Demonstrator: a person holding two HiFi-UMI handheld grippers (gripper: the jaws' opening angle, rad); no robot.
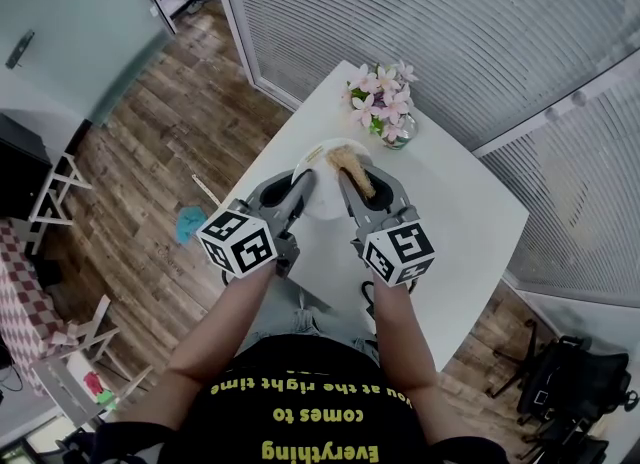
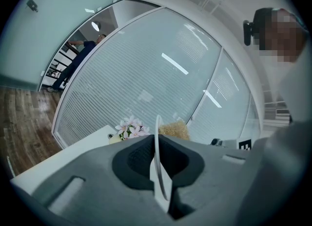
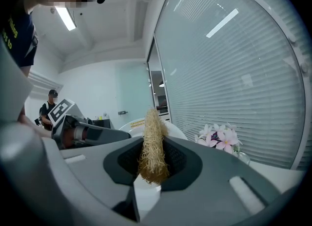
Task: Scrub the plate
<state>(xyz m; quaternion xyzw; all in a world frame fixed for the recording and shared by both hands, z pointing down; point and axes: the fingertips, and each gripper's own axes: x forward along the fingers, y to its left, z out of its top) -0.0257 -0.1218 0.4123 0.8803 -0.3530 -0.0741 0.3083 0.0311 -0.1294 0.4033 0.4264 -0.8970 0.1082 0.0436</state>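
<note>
Over the white table (image 1: 470, 222), both forearms (image 1: 225, 327) extended, left gripper (image 2: 157, 164) pinches the plate (image 2: 158, 135); right gripper (image 3: 152, 159) clamps a scrubber (image 3: 153, 132).

Plate (image 1: 322, 195): one. Scrubber (image 1: 353, 168): one. Flower vase (image 1: 386, 109): one. Left tongs (image 1: 306, 180), right tongs (image 1: 346, 182): two.

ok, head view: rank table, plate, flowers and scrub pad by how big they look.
1. table, clearly largest.
2. flowers and plate: about alike. The plate is partly covered, so I won't rank these two.
3. scrub pad, smallest.
</note>
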